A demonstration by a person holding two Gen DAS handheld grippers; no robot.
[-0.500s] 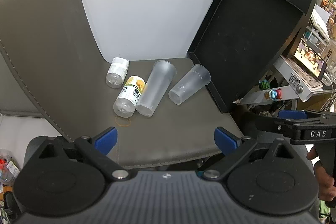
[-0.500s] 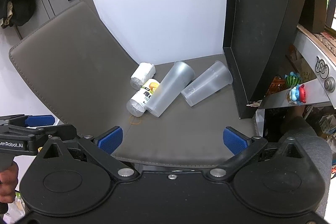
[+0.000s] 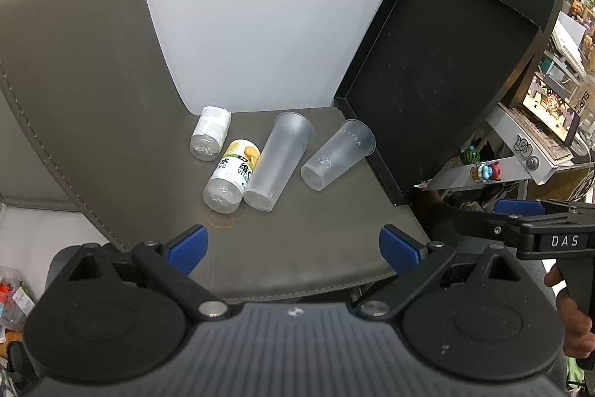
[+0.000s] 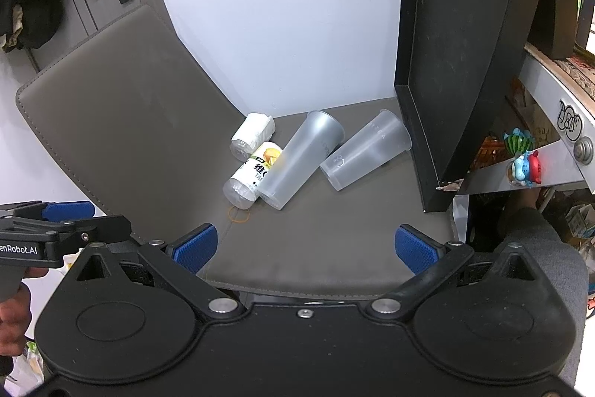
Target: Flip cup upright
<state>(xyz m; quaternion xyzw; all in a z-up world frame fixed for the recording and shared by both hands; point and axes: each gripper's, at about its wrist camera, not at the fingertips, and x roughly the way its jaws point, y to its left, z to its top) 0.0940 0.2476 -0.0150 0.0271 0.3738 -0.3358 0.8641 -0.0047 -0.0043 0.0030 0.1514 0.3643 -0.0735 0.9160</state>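
Note:
Two clear plastic cups lie on their sides on the grey mat. The tall cup leans against a yellow-labelled bottle. The shorter cup lies to its right near the black tray. My left gripper is open and empty, held back over the mat's front edge. My right gripper is open and empty, also back at the front edge. Each gripper shows at the side of the other's view, the right one and the left one.
A yellow-labelled bottle and a white-wrapped bottle lie left of the cups. A black tray stands propped at the right. A rubber band lies in front of the bottle. Cluttered shelves are at far right.

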